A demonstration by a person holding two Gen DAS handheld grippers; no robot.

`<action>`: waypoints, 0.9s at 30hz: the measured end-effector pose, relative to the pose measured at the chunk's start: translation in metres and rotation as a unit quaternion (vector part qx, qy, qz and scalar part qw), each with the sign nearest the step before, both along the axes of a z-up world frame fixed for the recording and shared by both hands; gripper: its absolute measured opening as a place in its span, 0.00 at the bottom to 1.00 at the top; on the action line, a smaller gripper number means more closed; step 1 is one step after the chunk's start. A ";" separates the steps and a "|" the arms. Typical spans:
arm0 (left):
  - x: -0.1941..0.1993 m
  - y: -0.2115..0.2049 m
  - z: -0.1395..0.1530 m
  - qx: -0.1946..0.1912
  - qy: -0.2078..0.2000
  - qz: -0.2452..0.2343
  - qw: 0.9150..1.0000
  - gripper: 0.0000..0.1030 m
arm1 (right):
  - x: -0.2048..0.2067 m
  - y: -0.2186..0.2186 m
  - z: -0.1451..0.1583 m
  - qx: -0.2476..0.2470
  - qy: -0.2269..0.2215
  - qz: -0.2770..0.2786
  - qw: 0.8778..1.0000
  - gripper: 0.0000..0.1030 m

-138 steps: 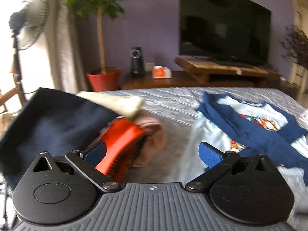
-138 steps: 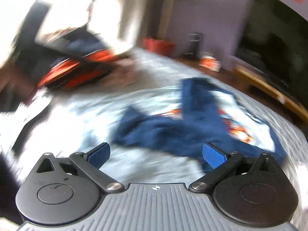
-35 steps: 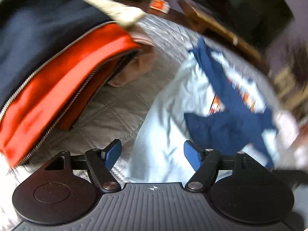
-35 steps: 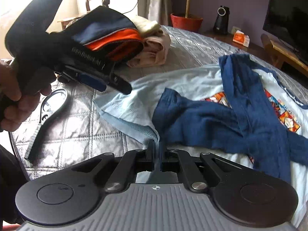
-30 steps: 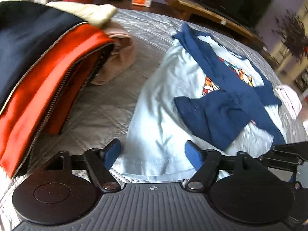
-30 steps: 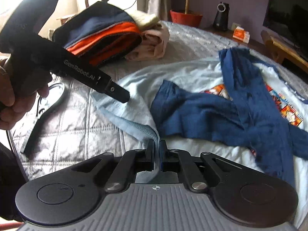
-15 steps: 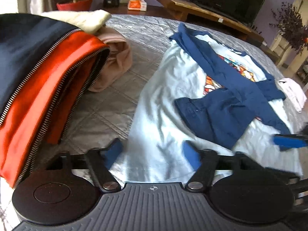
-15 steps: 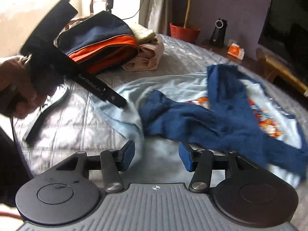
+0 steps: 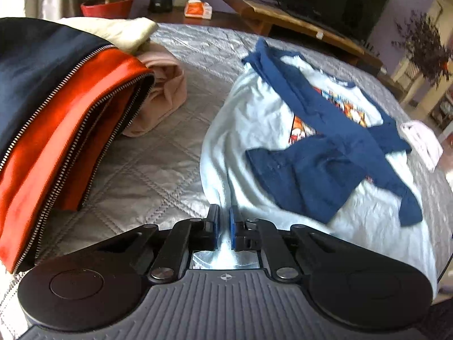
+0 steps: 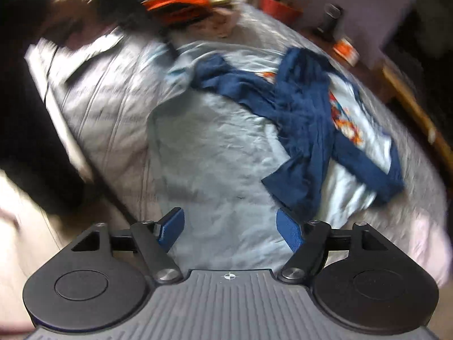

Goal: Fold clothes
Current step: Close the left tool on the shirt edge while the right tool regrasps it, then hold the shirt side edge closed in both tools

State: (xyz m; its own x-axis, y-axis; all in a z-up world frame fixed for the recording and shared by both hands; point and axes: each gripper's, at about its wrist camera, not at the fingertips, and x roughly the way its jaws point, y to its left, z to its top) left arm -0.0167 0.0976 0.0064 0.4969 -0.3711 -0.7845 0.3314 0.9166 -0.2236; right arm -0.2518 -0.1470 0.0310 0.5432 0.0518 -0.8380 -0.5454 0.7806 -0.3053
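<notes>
A light blue shirt with a colourful print lies flat on the grey quilted bed. Its navy sleeves are folded across its chest. My left gripper is at the shirt's near left hem; its jaws are closing, and the pads pinch a ridge of the pale cloth. In the right wrist view, which is blurred by motion, my right gripper hovers over the lower part of the shirt. Its jaws are opening and nothing is between them. The navy sleeves lie beyond it.
At the left sits a pile of clothes: a navy and orange zip jacket, a pink garment and a cream one. A small white cloth lies at the bed's right edge. A wooden TV stand and a red pot stand behind.
My right gripper let go of the shirt's hem, opened, and swung away along the bed. My left gripper closed from wide open onto the hem's left corner.
</notes>
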 end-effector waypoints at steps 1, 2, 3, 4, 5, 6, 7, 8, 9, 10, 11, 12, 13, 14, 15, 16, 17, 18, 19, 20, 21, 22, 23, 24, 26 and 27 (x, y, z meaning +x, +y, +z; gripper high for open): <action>0.000 0.001 0.001 -0.005 -0.001 0.005 1.000 0.08 | -0.005 0.004 -0.002 -0.018 0.000 0.026 1.000 0.62; 0.000 0.002 0.002 -0.006 -0.004 0.010 1.000 0.08 | -0.012 0.006 -0.007 -0.036 0.002 0.051 0.998 0.59; 0.000 0.002 0.003 -0.007 -0.006 0.015 1.000 0.08 | -0.019 0.008 -0.013 -0.056 0.006 0.070 0.996 0.57; 0.000 0.003 0.004 -0.007 -0.008 0.020 1.000 0.08 | -0.025 0.010 -0.020 -0.076 0.013 0.085 0.993 0.56; 0.000 0.004 0.005 -0.009 -0.010 0.025 1.000 0.08 | -0.029 0.010 -0.027 -0.093 0.024 0.092 0.991 0.54; 0.000 0.005 0.006 -0.010 -0.012 0.029 0.999 0.07 | -0.034 0.009 -0.032 -0.102 0.033 0.098 0.989 0.50; 0.001 0.006 0.007 -0.013 -0.015 0.033 0.999 0.07 | -0.038 0.006 -0.036 -0.106 0.035 0.099 0.989 0.49; 0.001 0.007 0.009 -0.018 -0.017 0.038 0.999 0.07 | -0.041 0.003 -0.039 -0.108 0.032 0.096 0.989 0.49; 0.002 0.007 0.010 -0.023 -0.018 0.042 0.999 0.07 | -0.041 0.000 -0.042 -0.108 0.032 0.090 0.990 0.45; 0.002 0.007 0.011 -0.028 -0.020 0.046 0.998 0.07 | -0.041 -0.003 -0.046 -0.108 0.034 0.083 0.990 0.41; 0.003 0.007 0.012 -0.032 -0.020 0.048 0.998 0.07 | -0.041 -0.005 -0.050 -0.111 0.036 0.080 0.990 0.41; 0.003 0.006 0.013 -0.034 -0.022 0.050 0.998 0.06 | -0.042 -0.006 -0.057 -0.120 0.039 0.086 0.988 0.37; 0.002 0.005 0.014 -0.037 -0.023 0.051 0.998 0.06 | -0.044 -0.006 -0.063 -0.130 0.037 0.096 0.986 0.39; 0.002 0.005 0.015 -0.041 -0.025 0.053 0.997 0.06 | -0.048 -0.006 -0.067 -0.140 0.027 0.112 0.984 0.39; 0.002 0.006 0.016 -0.046 -0.026 0.056 0.997 0.06 | -0.050 -0.006 -0.067 -0.143 0.023 0.118 0.982 0.39; 0.002 0.006 0.016 -0.049 -0.026 0.060 0.997 0.06 | -0.050 -0.008 -0.066 -0.141 0.024 0.116 0.983 0.37; 0.003 0.007 0.016 -0.049 -0.025 0.062 0.997 0.06 | -0.050 -0.010 -0.065 -0.137 0.022 0.115 0.984 0.37; 0.004 0.007 0.015 -0.048 -0.024 0.064 0.996 0.06 | -0.051 -0.011 -0.064 -0.134 0.020 0.116 0.984 0.34; 0.004 0.007 0.015 -0.046 -0.024 0.064 0.997 0.06 | -0.052 -0.013 -0.063 -0.130 0.017 0.117 0.984 0.32; 0.003 0.006 0.015 -0.045 -0.024 0.063 0.997 0.06 | -0.053 -0.013 -0.062 -0.124 0.016 0.118 0.985 0.31; 0.003 0.006 0.016 -0.045 -0.025 0.062 0.997 0.06 | -0.053 -0.014 -0.060 -0.116 0.017 0.118 0.986 0.27; 0.003 0.006 0.016 -0.044 -0.025 0.062 0.997 0.06 | -0.052 -0.016 -0.057 -0.105 0.019 0.117 0.987 0.23; 0.003 0.006 0.016 -0.044 -0.025 0.063 0.997 0.06 | -0.051 -0.018 -0.053 -0.091 0.022 0.114 0.989 0.22; 0.003 0.007 0.016 -0.045 -0.024 0.064 0.997 0.06 | -0.049 -0.020 -0.049 -0.078 0.025 0.109 0.991 0.22; 0.003 0.009 0.015 -0.046 -0.021 0.068 0.996 0.06 | -0.051 -0.022 -0.041 -0.059 0.022 0.103 0.993 0.22; 0.004 0.010 0.015 -0.047 -0.020 0.070 0.996 0.06 | -0.052 -0.023 -0.039 -0.054 0.020 0.100 0.993 0.22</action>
State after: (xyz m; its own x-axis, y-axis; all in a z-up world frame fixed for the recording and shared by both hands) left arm -0.0131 0.1077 0.0211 0.5791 -0.3671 -0.7279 0.2125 0.9300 -0.3000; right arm -0.3036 -0.1702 -0.0077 0.4970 0.0639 -0.8654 -0.6998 0.6193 -0.3562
